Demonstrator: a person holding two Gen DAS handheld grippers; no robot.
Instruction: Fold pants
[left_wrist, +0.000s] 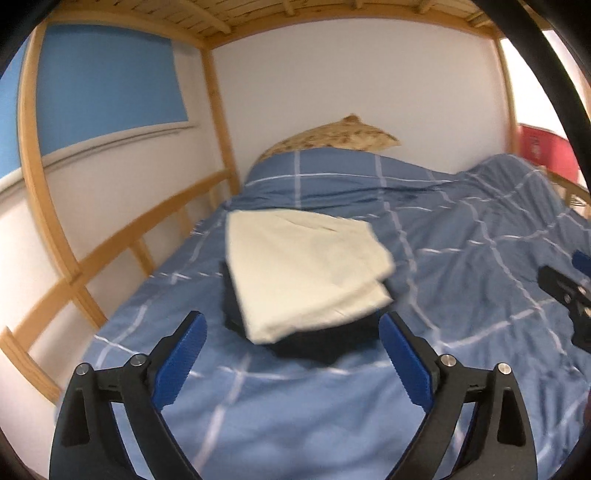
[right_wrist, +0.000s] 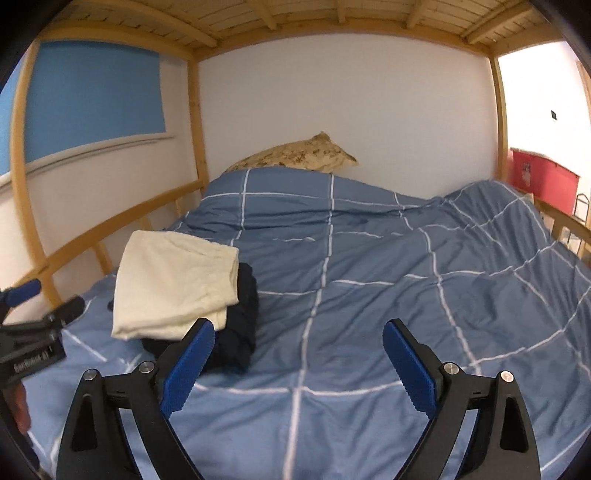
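Left wrist view shows the left hand-held gripper (left_wrist: 291, 354) spread wide and empty; the right hand-held gripper (right_wrist: 299, 358) likewise. Folded cream pants (left_wrist: 306, 273) sit mid-frame atop a dark garment (left_wrist: 314, 343), overhanging it; a nudge could tip them onto the bed (left_wrist: 461, 258).

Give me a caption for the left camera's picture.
Open left gripper before folded cream pants stacked on dark clothes.

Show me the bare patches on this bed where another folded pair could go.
The widest free patch is the blue checked duvet right of the cream folded pants, running to the far rail. A narrower strip lies between the stack and the pillow. It is crowded by the left rail, where the cream pair sits on a dark garment.
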